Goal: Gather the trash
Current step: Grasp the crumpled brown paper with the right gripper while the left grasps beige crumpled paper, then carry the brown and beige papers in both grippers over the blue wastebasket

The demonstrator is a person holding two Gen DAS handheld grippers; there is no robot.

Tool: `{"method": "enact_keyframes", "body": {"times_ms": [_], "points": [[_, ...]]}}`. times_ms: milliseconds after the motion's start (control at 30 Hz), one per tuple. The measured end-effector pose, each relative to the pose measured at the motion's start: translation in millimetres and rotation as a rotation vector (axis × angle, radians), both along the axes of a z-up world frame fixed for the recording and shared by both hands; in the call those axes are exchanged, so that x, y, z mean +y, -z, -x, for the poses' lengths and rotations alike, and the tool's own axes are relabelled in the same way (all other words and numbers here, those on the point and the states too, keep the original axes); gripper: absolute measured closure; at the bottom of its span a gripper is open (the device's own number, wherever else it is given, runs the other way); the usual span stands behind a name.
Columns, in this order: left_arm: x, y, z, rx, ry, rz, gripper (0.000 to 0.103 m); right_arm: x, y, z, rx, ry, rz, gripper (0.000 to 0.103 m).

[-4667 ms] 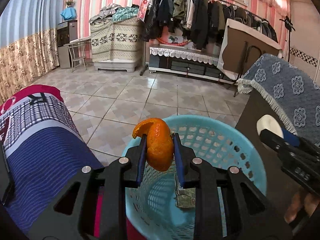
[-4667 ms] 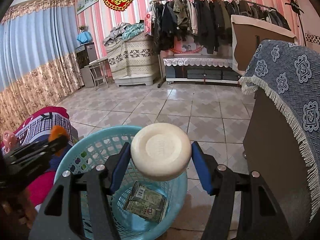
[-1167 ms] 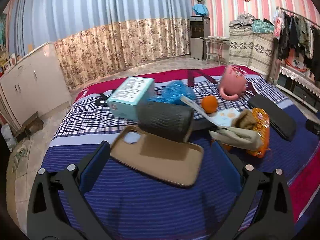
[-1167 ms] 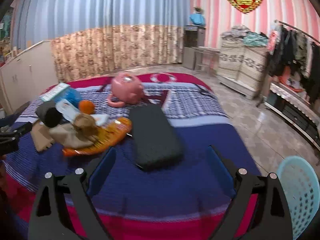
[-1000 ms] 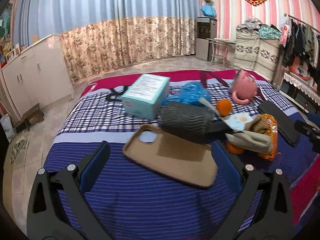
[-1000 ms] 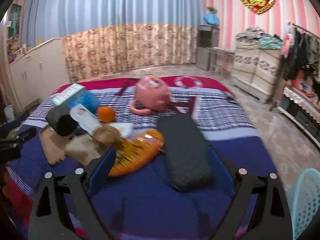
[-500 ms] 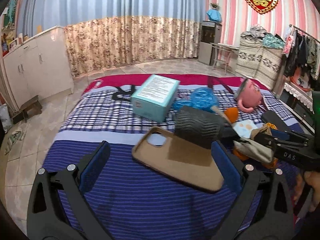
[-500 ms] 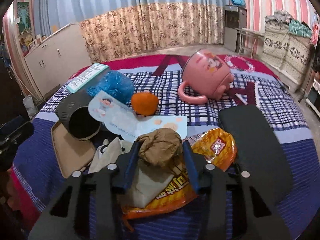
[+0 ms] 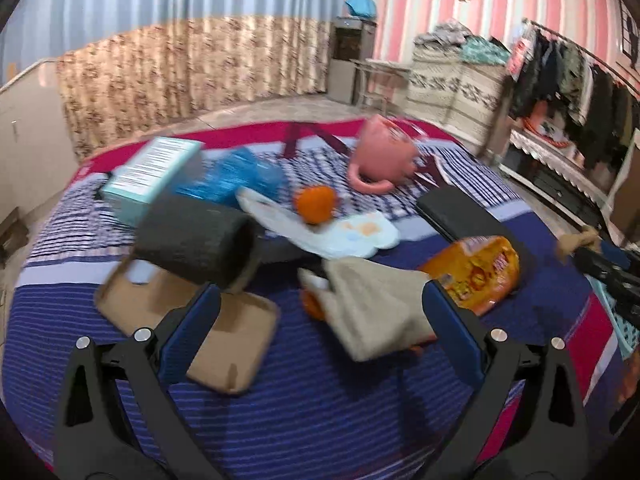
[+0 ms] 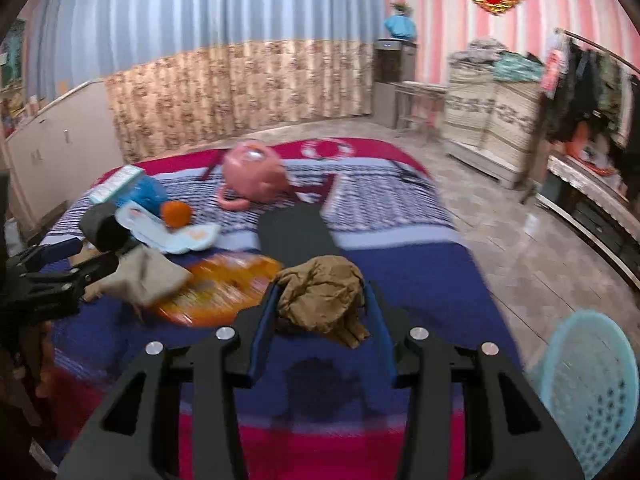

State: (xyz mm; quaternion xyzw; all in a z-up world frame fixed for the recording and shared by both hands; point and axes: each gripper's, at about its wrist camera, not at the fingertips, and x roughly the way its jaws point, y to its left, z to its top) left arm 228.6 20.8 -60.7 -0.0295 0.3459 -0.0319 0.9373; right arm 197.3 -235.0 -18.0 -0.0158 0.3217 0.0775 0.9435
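Right gripper [image 10: 322, 312] around crumpled paper [image 10: 320, 300] (lifted)

Even indoor light, motion blur, fisheye warping

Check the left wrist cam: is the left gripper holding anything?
No. The left gripper stands wide open above the striped bedcover, with nothing pinched between its blue pads.

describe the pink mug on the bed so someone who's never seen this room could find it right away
Start at the bed with the striped blue and red cover. Toward its far end, near the checked part of the cover, the pink round mug lies tipped on its side with its looped handle on the cover. It sits just beyond the small orange fruit and is the only pink thing there.
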Motion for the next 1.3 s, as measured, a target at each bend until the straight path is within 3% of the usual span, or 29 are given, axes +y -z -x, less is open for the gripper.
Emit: {"method": "enact_keyframes", "body": {"times_ms": [100, 167, 233, 433, 700, 833, 1200, 1300], "points": [[-15.2, 7.8, -8.5, 0.013, 0.027, -0.009, 0.007, -30.4, -1.7, 15.3, -0.001, 0.063, -0.037, 0.059], [-24.3, 15.6, -15.7, 0.033, 0.057, -0.017, 0.021, -44.4, -2.2, 23.7, -0.006, 0.091, -0.063, 0.059], [-29.2, 25.3, -22.6, 0.082, 0.079, -0.030, 0.049, -56.2, -2.5, 29.0, -0.015, 0.114, -0.068, 0.059], [-17.6, 11.5, -11.7, 0.046, 0.049, -0.004, 0.073, -86.4, -1.5, 32.3, -0.034, 0.170, -0.128, 0.059], [-16.6, -41.7, -0.6, -0.074, 0.010, 0.023, 0.075, -113.4, -7.1, 43.9, -0.084, 0.225, -0.126, 0.059], [-48.3, -61.4, 2.9, -0.125, 0.057, 0.007, 0.075, -144.0, -10.1, 53.4, -0.110, 0.285, -0.139, 0.059], [-181.7, -52.2, -2.4, -0.122, 0.260, 0.052, 0.075, -213.5, -4.3, 83.8, -0.142, 0.476, -0.159, 0.059], [-216.0, -46.8, 0.8, -0.130, 0.323, 0.048, 0.075, -220.6, 0.5, 99.4, -0.148, 0.520, -0.117, 0.059]]}}
